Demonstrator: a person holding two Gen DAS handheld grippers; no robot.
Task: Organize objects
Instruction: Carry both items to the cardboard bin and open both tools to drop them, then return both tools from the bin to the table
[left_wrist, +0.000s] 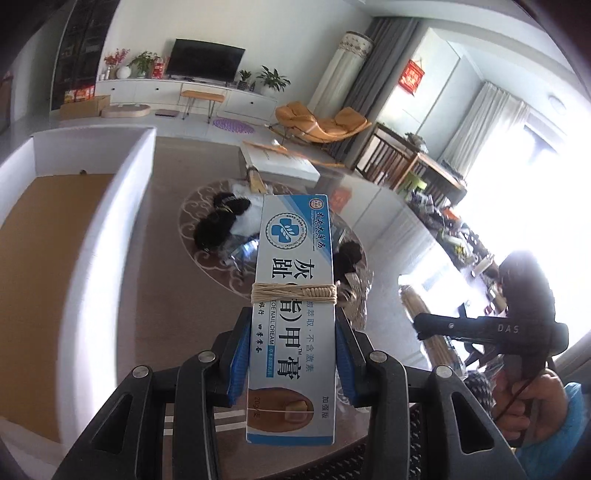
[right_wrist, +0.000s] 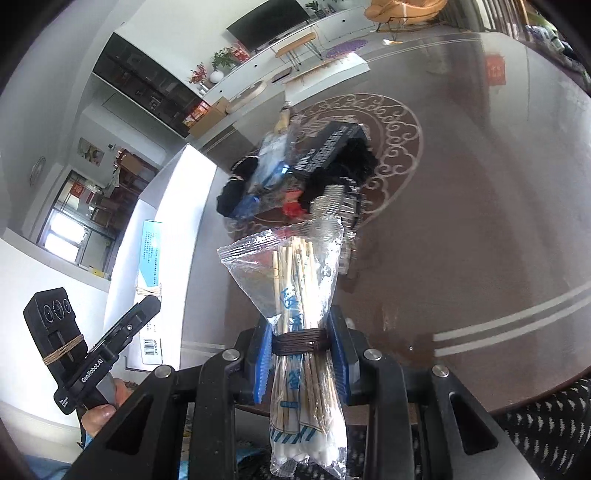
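Observation:
My left gripper (left_wrist: 293, 354) is shut on a blue and white nail cream box (left_wrist: 293, 295) wrapped with a tan rubber band, held above the brown table. My right gripper (right_wrist: 300, 354) is shut on a clear plastic bag of cotton swabs (right_wrist: 295, 295) bound with dark cord. A white box with a brown cardboard bottom (left_wrist: 110, 229) stands at the left, next to the cream box. In the right wrist view the cream box (right_wrist: 149, 266) shows beside that white box's wall (right_wrist: 162, 236). A pile of mixed objects (right_wrist: 306, 170) lies on the table's round ornament.
The pile holds a black carton (right_wrist: 328, 147), black fabric, blue packets and foil items. A white flat box (left_wrist: 280, 162) lies at the table's far edge. The right gripper and hand show at the right of the left wrist view (left_wrist: 491, 328). Living room furniture stands beyond.

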